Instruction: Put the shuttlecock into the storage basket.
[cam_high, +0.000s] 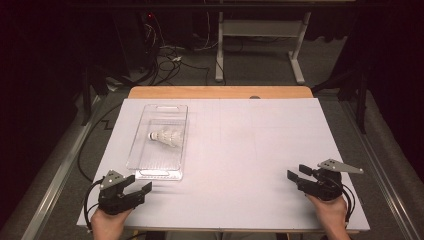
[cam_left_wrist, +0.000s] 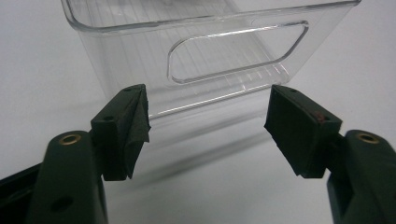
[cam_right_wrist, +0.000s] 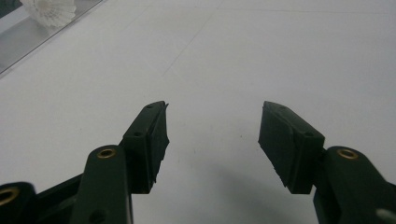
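At the near edge of the white table, two hand-held grippers are seen resting, one at each near corner. The left gripper is held at the near left, its jaws spread wide with nothing between them; in the left gripper view the near end wall of a clear plastic bin, with its handle slot, is seen just beyond the pads. The right gripper is held at the near right, well apart from the bin, jaws likewise parted and empty over bare table.

Farther off, left of centre, the bin is laid lengthwise (long side running near to far). A white shuttlecock is seen lying on its side inside it, around the middle.

The step in hand is judged to be the start of a reach: nothing is grasped yet. The next move would likely call for the left gripper to be raised over the near wall and lowered onto the shuttlecock, closed gently so the feathers are not crushed.
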